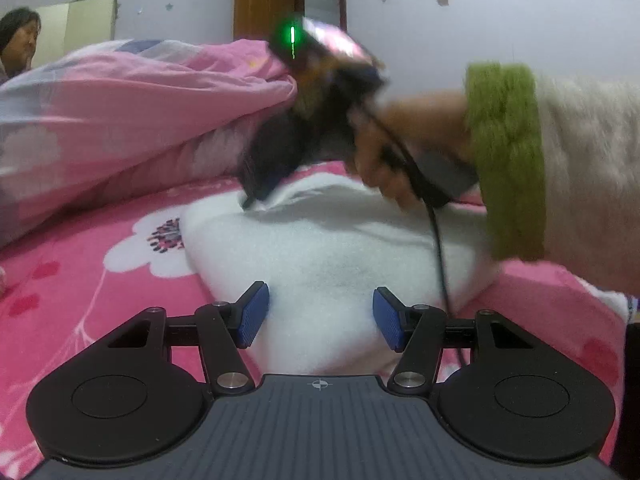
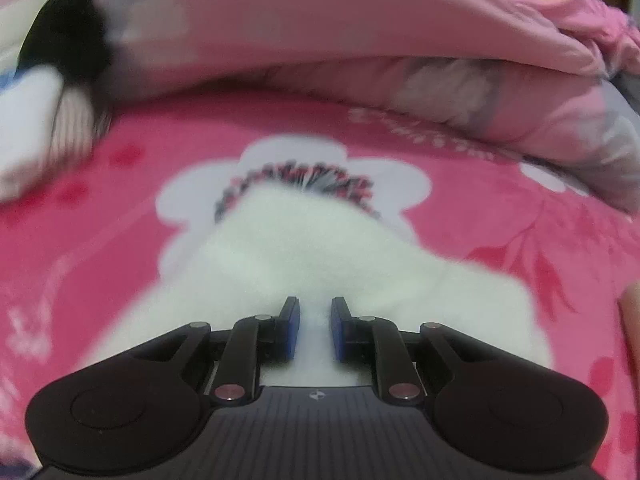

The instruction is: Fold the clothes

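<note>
A white fleece garment (image 1: 320, 248) lies bunched on the pink flowered bedsheet (image 1: 80, 280). My left gripper (image 1: 321, 318) stands open over the garment's near edge, its blue pads (image 1: 254, 316) apart with nothing pinched. In the left wrist view my right gripper (image 1: 250, 200), blurred and held by a hand in a green cuff (image 1: 508, 160), has its tip at the garment's far edge. In the right wrist view the right gripper (image 2: 315, 332) has its pads close together with a ridge of the white garment (image 2: 304, 248) between them.
A heaped pink quilt (image 1: 132, 100) runs along the far side of the bed (image 2: 360, 32). A blurred black and white item (image 2: 60, 92) lies at the upper left of the right wrist view. A person (image 1: 18, 40) sits at the far left; a brown door (image 1: 264, 0) is behind.
</note>
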`<state>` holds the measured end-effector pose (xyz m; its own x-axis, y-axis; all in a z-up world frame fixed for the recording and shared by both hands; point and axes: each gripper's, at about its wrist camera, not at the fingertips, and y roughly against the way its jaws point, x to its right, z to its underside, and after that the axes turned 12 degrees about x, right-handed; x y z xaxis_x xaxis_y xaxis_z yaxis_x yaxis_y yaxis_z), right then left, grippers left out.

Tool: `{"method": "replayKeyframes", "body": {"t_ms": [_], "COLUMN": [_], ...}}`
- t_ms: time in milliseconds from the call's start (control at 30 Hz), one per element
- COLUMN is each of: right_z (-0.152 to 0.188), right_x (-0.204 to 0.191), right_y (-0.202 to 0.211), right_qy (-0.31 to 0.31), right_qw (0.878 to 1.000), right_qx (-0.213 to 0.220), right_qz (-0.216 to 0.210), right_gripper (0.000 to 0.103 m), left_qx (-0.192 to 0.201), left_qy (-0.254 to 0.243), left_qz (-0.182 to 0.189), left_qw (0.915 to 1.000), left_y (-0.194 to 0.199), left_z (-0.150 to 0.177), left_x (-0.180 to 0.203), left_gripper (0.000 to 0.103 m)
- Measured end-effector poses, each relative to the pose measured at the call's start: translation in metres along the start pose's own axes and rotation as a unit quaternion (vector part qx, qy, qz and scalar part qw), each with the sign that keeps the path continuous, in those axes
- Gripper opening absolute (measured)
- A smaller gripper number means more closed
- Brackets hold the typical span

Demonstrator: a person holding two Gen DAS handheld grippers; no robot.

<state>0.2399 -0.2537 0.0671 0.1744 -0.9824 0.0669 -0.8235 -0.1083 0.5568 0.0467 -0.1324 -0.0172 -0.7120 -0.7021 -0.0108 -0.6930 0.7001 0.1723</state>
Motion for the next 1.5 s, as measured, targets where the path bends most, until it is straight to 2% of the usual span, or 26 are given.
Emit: {"method": "replayKeyframes", "body": {"t_ms": [100,167,300,333,433,567,667,700,800,833,1000,1167,1233,1300,1400,1500], "right_z": [-0.023,-0.031,-0.006,-0.007,-0.008,-0.013,-0.005,0.007,0.059,0.069,0.051,0.079,0.096,0.090,0.082,0.113], "right_x": [-0.009,-0.012,-0.013,-0.012,-0.005,0.011,0.007,0.001,-0.022,-0.019,-0.008,-0.038,-0.043,-0.037,-0.039,-0.041], "right_y": [0.009,-0.006,-0.071,-0.073,-0.046,0.034,0.087,0.088,0.071,0.070,0.108,0.126,0.121,0.129,0.168,0.156], "right_qy": [0.005,-0.009,-0.009,-0.013,-0.024,-0.038,-0.022,-0.012,0.026,0.004,-0.069,-0.020,-0.017,-0.050,-0.040,-0.002], "right_qw": [0.998,0.995,0.999,0.999,0.999,0.997,0.992,0.992,0.995,0.995,0.992,0.997,0.996,0.995,0.992,0.996], "right_qx": [0.047,0.058,-0.008,-0.012,-0.008,0.049,0.077,0.070,0.029,0.039,0.068,0.053,0.068,0.072,0.118,0.084], "right_qz": [-0.042,-0.076,-0.053,-0.048,-0.043,-0.052,-0.098,-0.102,-0.089,-0.091,-0.079,-0.054,-0.048,-0.041,-0.025,0.029], "right_gripper": [0.018,0.018,0.017,0.017,0.018,0.019,0.019,0.019,0.019,0.019,0.021,0.020,0.020,0.020,0.020,0.020], "left_qx": [0.000,0.000,-0.002,-0.001,0.000,-0.020,-0.028,-0.028,-0.031,-0.033,-0.032,-0.043,-0.039,-0.035,-0.027,-0.028], "left_qy": [0.007,0.005,0.009,0.015,0.036,0.086,0.107,0.112,0.125,0.122,0.105,0.114,0.104,0.095,0.064,0.043], "left_qz": [0.003,0.002,0.001,0.004,0.013,0.026,0.019,0.015,0.003,-0.004,-0.035,-0.055,-0.053,-0.051,-0.041,-0.032], "left_qw": [1.0000,1.0000,1.0000,0.9999,0.9993,0.9958,0.9937,0.9932,0.9916,0.9919,0.9933,0.9910,0.9924,0.9936,0.9967,0.9982], "left_y": [0.000,0.001,-0.001,0.000,0.005,0.016,0.024,0.026,0.034,0.034,0.049,0.041,0.035,0.029,0.025,0.015], "left_z": [-0.001,0.000,0.001,0.001,-0.003,-0.004,-0.006,-0.007,-0.011,-0.013,-0.024,-0.032,-0.038,-0.045,-0.052,-0.054], "left_x": [-0.002,-0.002,-0.003,-0.005,-0.012,-0.031,-0.043,-0.046,-0.055,-0.055,-0.061,-0.071,-0.066,-0.061,-0.049,-0.039], "left_gripper": [0.058,0.058,0.059,0.059,0.059,0.059,0.058,0.058,0.058,0.058,0.058,0.058,0.058,0.058,0.058,0.058]}}
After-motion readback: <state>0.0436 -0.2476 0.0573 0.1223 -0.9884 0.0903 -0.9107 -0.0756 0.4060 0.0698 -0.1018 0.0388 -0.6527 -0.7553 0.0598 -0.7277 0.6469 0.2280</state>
